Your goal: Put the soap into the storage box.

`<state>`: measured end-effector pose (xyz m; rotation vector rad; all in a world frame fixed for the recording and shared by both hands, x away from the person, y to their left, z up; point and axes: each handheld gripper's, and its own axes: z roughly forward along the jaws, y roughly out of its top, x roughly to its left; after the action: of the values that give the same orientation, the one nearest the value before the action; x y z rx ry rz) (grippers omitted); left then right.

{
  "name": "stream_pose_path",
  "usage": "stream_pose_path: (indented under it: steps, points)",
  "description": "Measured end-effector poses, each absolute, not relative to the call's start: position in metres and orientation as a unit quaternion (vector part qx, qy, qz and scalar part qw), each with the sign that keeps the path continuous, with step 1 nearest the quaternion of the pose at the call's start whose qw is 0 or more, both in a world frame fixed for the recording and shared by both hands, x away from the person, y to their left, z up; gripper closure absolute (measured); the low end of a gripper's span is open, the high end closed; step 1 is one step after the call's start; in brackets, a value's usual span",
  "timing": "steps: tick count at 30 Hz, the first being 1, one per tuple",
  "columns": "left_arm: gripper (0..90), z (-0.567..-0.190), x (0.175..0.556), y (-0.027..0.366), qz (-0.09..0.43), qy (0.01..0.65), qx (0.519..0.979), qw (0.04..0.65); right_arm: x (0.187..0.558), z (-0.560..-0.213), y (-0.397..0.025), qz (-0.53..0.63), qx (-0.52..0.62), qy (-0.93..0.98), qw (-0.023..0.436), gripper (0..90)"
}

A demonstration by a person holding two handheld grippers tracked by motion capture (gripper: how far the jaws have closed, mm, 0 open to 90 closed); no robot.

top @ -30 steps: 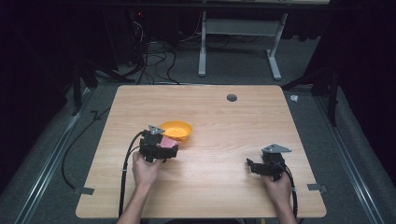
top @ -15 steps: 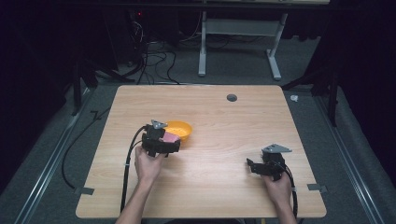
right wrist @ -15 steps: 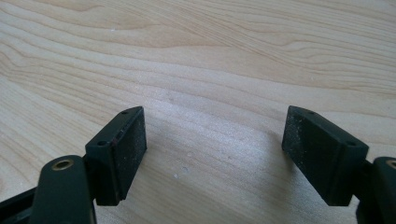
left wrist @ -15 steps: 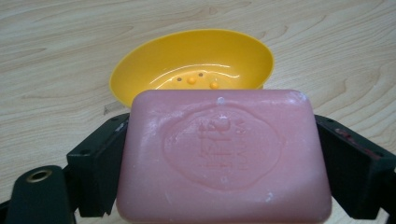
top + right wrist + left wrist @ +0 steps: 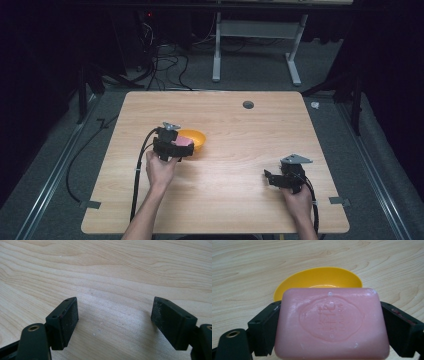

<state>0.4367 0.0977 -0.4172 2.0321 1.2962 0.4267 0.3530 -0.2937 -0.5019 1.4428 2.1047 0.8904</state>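
On the table [image 5: 225,115], the bowl [image 5: 196,138] sits left of centre in the high view, with the left gripper [image 5: 176,148] just below and left of it, holding the soap bar [image 5: 182,143] at the bowl's near rim. In the left gripper view the soap bar [image 5: 331,325] lies between the jaws, the bowl [image 5: 318,278] behind it. The right gripper [image 5: 272,176] rests at lower right, well apart.

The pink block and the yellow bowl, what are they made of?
The pink block looks like a bar of soap: matte and waxy, with a stamped emblem and pale scuffs. The yellow bowl looks like plastic: smooth, evenly coloured, slightly shiny. The table looks like pale wood, or a printed wood-grain top.
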Motion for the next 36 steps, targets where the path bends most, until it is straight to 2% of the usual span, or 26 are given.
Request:
stream_pose_path:
  steps: [18, 36]
  points:
    - [13.3, -0.416, 0.462, 0.091, 0.165, 0.513, 0.774, 0.332, 0.353, -0.502, -0.294, 0.322, 0.522, 0.76, 0.217, 22.6]
    - [13.3, -0.43, 0.48, 0.079, 0.156, 0.536, 0.759, 0.334, 0.353, -0.502, -0.294, 0.324, 0.523, 0.758, 0.217, 22.6]
